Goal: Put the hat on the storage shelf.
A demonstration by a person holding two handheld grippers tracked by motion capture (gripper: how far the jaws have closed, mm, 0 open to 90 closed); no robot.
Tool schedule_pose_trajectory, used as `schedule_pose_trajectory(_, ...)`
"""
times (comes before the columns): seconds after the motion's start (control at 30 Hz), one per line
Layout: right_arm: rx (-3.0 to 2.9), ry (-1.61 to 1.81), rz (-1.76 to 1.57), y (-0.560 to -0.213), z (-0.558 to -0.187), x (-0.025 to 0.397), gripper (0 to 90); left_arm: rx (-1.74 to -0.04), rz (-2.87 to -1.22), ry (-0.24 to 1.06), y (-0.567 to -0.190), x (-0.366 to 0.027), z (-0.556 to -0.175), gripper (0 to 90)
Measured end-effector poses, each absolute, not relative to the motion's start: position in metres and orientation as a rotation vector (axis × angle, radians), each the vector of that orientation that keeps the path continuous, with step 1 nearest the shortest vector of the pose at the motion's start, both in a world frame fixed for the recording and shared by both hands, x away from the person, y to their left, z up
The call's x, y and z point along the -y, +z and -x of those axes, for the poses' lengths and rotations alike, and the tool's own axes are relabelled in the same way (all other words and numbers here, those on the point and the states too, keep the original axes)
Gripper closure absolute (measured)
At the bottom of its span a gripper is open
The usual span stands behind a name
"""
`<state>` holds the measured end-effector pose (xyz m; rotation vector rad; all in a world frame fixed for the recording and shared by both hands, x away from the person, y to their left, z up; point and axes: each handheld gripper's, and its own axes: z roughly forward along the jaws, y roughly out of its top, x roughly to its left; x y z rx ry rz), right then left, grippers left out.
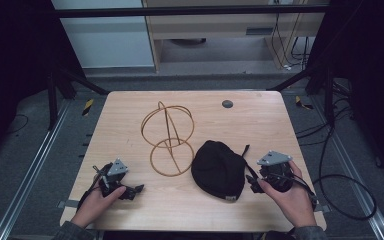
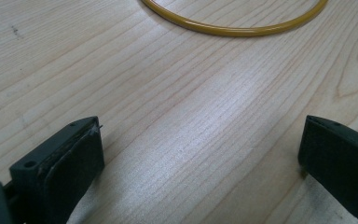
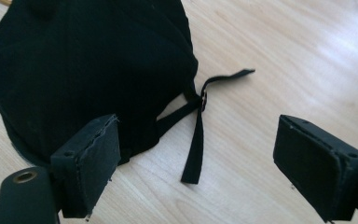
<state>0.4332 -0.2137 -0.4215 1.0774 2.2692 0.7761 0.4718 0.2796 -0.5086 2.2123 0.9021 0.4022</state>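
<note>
Right hand-held gripper [image 3: 196, 158] spread wide beside black cap [image 1: 218, 169] on bench [image 1: 260, 120]; left hand-held gripper [image 2: 200, 154] released, empty, near wire stand [image 1: 168, 138]. Risk: pinching only the loose strap [image 3: 196, 140], so cap dangles or slips.

On the pale wooden table [image 1: 130, 107] lies one black fabric cap [image 1: 218, 169] with one black adjusting strap [image 3: 196, 140] at its back. There is one gold wire stand [image 1: 168, 138], built from three thin metal rings joined together. Two black handheld two-jaw grippers are present, one left gripper [image 1: 138, 189] and one right gripper [image 1: 252, 183], and one small grey round cap [image 1: 227, 104] is set into the tabletop.
</note>
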Motion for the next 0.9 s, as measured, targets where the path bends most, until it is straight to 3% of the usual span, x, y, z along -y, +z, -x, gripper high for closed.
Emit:
schedule_pose_trajectory(0.37, -2.377, 0.664, -0.96, -0.387, -0.444, 0.187, 15.0, -0.902, -2.213, 0.401, -0.509, -0.28, -0.472, 0.0)
schedule_pose_trajectory(0.9, -2.506, 0.568, -0.863, -0.365, -0.457, 0.16, 15.1, -0.903, -2.213, 0.4, -0.509, -0.28, -0.472, 0.0)
